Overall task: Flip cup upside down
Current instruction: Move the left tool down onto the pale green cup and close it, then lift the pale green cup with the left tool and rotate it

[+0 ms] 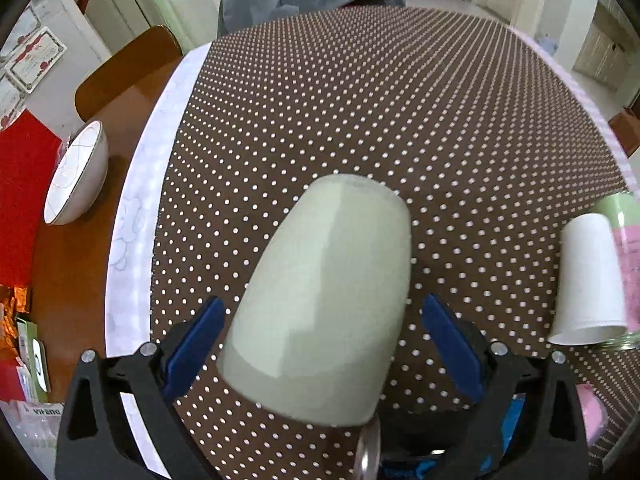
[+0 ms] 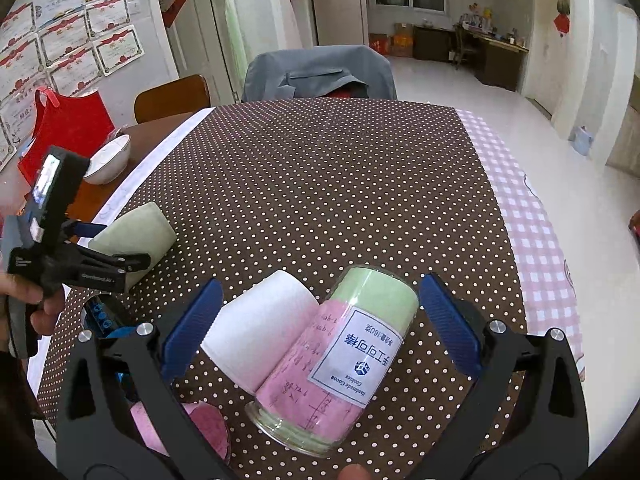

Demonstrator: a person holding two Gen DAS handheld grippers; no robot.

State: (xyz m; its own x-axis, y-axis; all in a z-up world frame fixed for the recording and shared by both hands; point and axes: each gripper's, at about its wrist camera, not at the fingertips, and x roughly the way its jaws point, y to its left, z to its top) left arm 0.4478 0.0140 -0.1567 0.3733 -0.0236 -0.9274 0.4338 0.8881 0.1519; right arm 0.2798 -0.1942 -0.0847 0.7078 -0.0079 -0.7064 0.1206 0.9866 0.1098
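On the left of the tabletop [image 1: 400, 100], the pale green cup [image 1: 324, 300] sits between the fingers of the left tongs [image 1: 324, 354]. Its long axis runs away from the tongs and leans to the far side, closed base far, wide rim near. The tongs stand wide, with clear gaps on both sides of the cup; whether it rests on the cloth or is tipped I cannot tell. The right view shows the left tongs [image 2: 104, 248] level with the cup's [image 2: 134, 236] side. Further right, the right tongs [image 2: 320, 328] hover wide over a white paper cup [image 2: 260, 336] touching a labelled glass jar [image 2: 332, 360], both mouth-down. The left hand is nearer the green cup.
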